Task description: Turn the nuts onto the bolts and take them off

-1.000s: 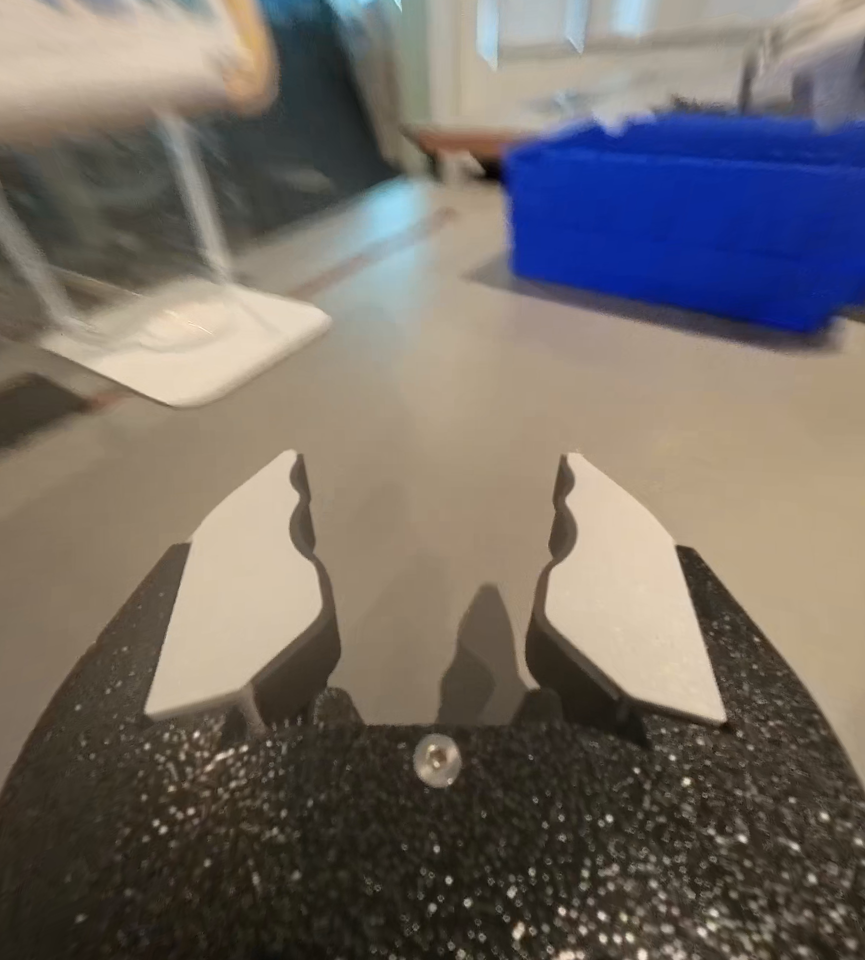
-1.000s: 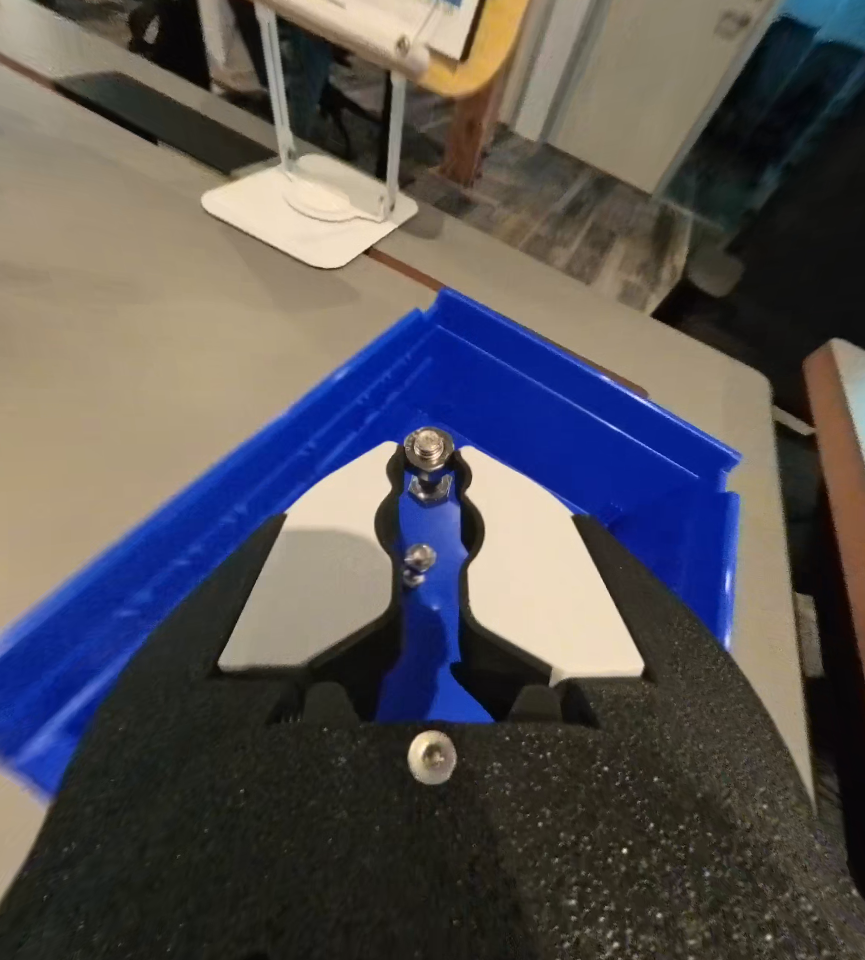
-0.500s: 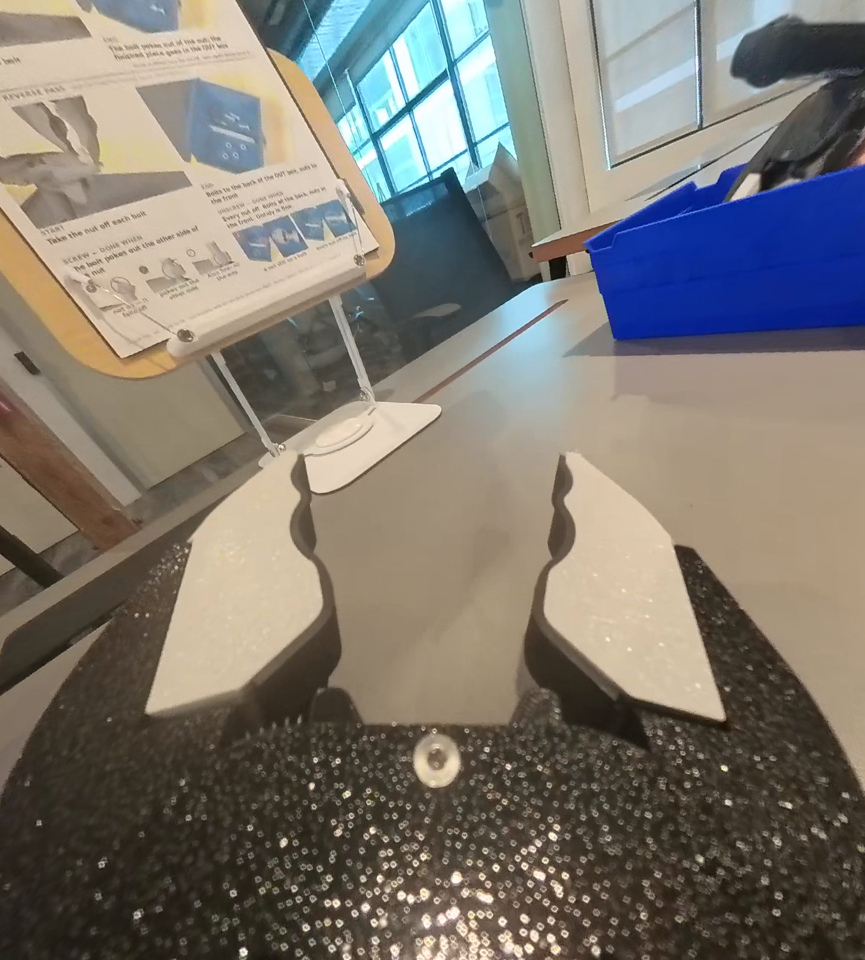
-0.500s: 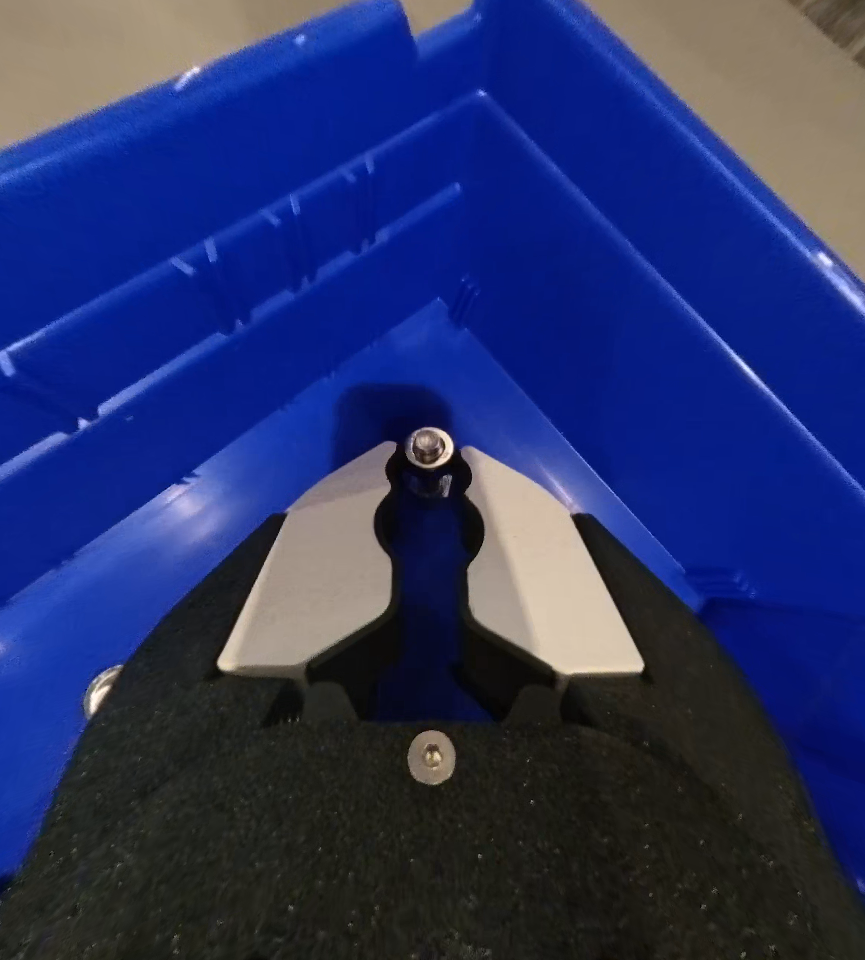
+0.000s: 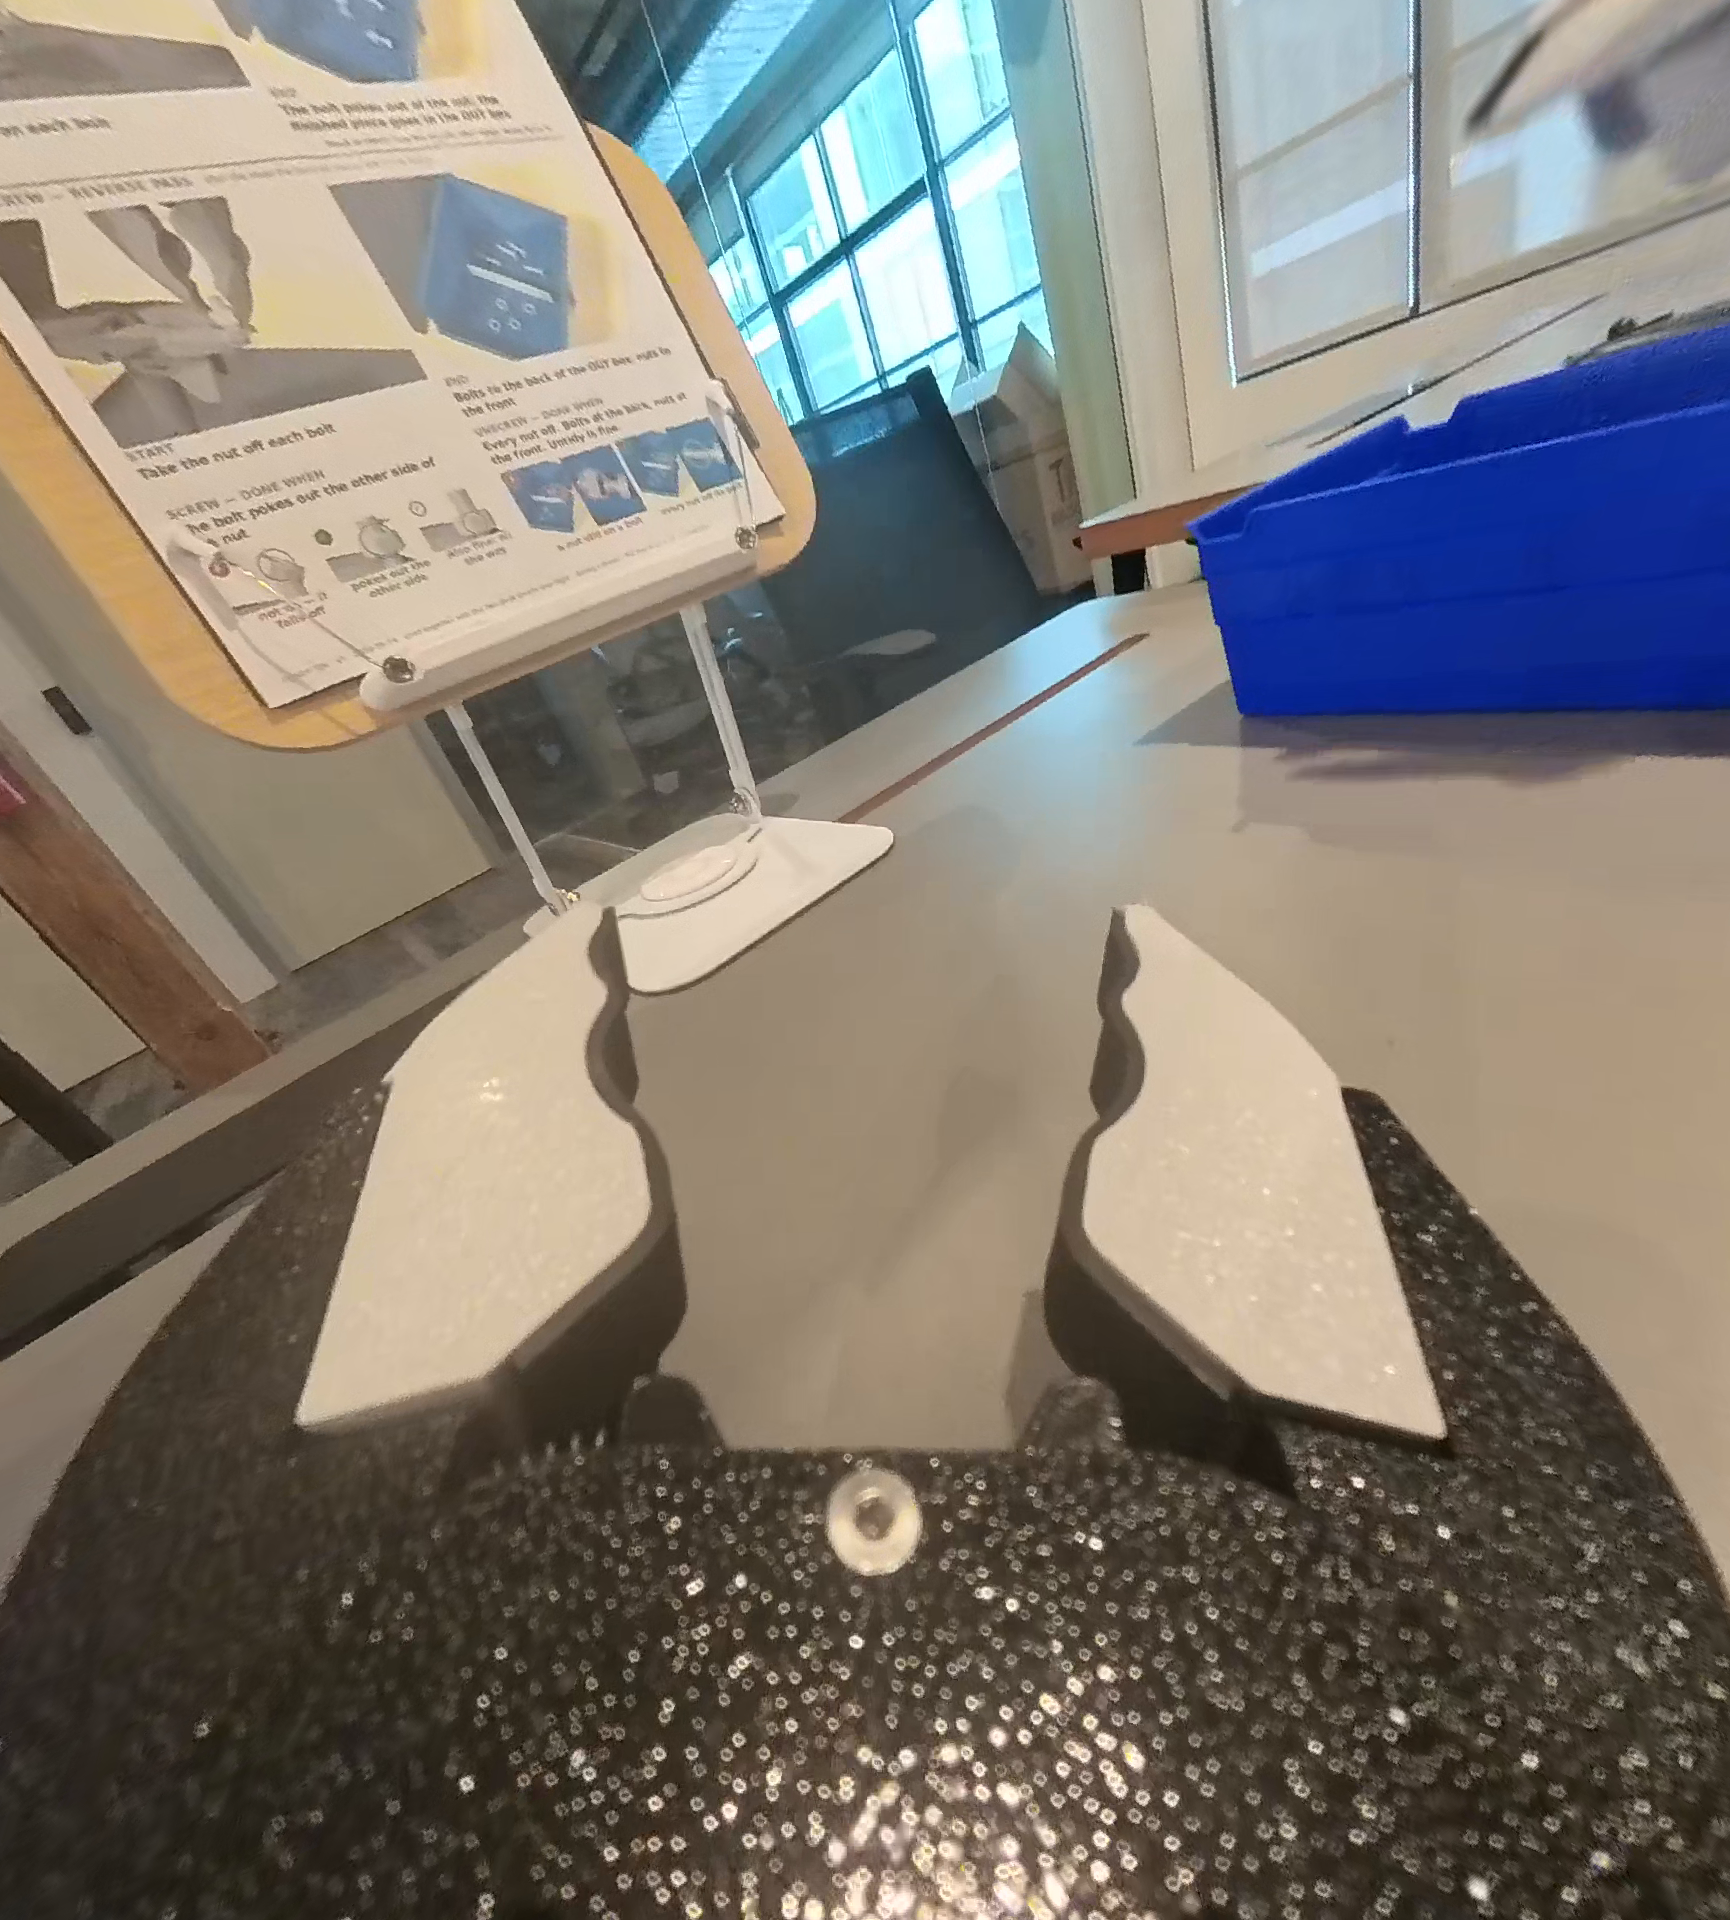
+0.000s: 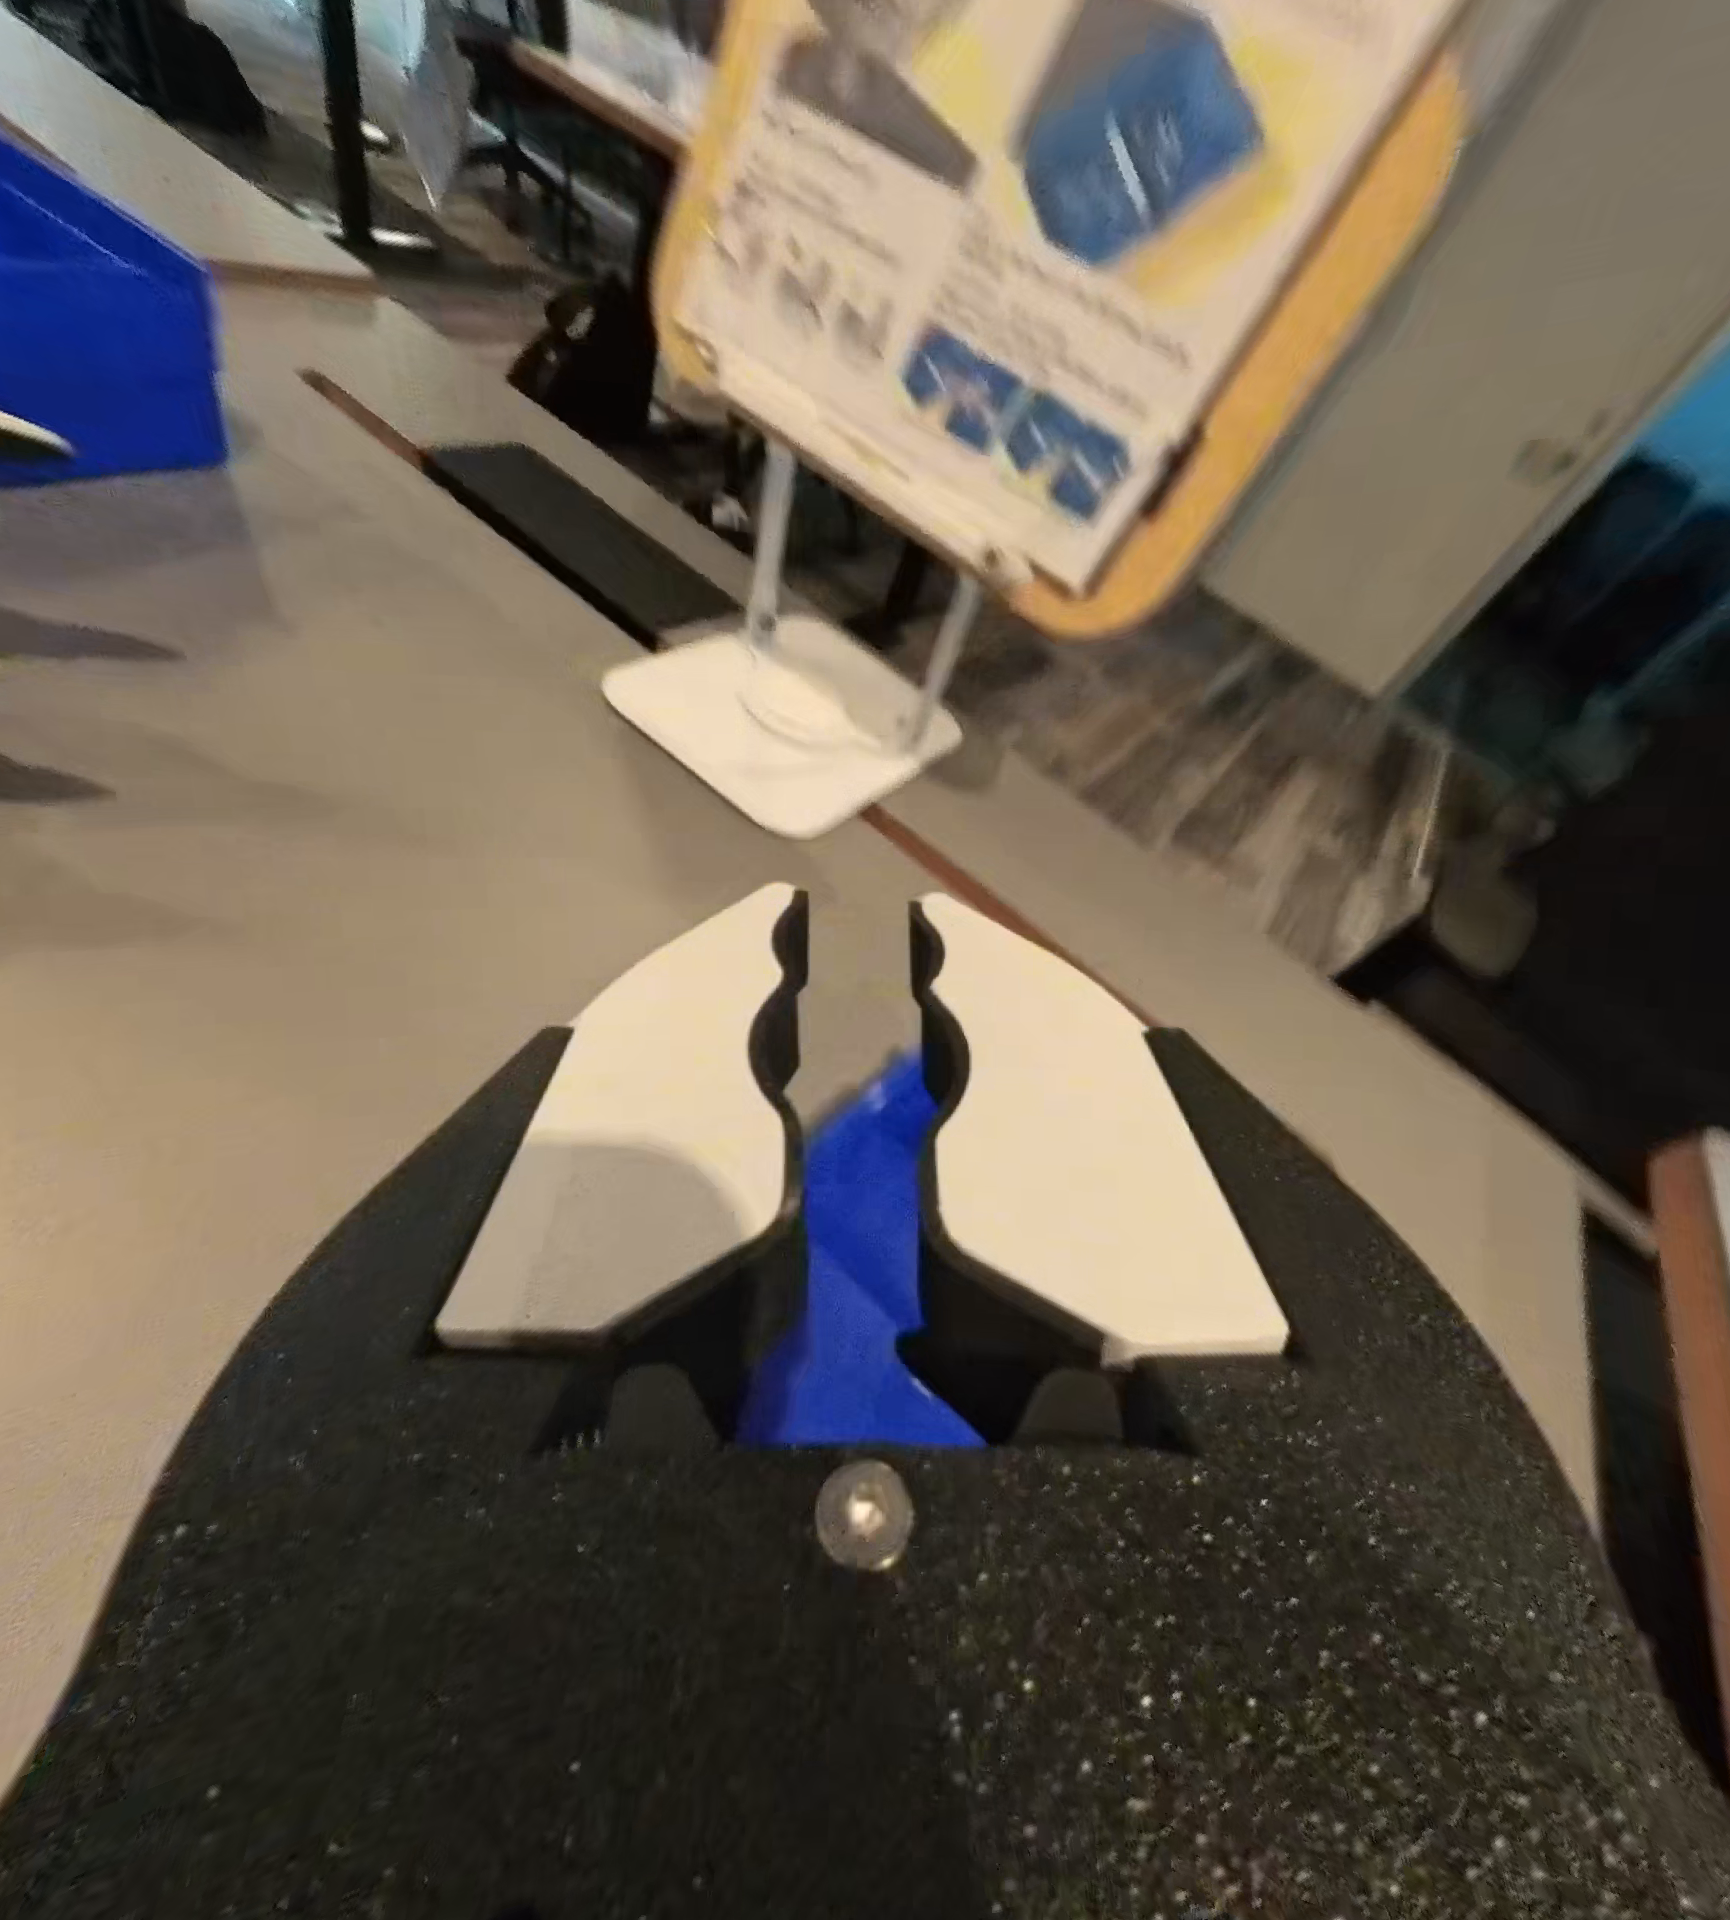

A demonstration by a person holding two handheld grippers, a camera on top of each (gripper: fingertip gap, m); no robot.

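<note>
The left tongs point(image 5: 861, 1029) are released, jaws wide apart with nothing between them, held low over the grey worktop point(image 5: 1360, 935). The right tongs point(image 6: 859, 971) are parted by a narrow gap and grip nothing; a blue bin point(image 6: 840, 1247) edge shows below, between the jaws. In the left wrist view a blue bin point(image 5: 1526, 582) stands at the far right of the worktop. The instruction board point(image 5: 341, 343) on its white stand is at the far left.

No nut or bolt is visible in either view; they are probably inside a bin. Expect small, stiff, light steel parts with smooth, slippery surfaces. Grip a bolt across its head or shank in a jaw notch. Grip a nut across two opposite flats.
</note>
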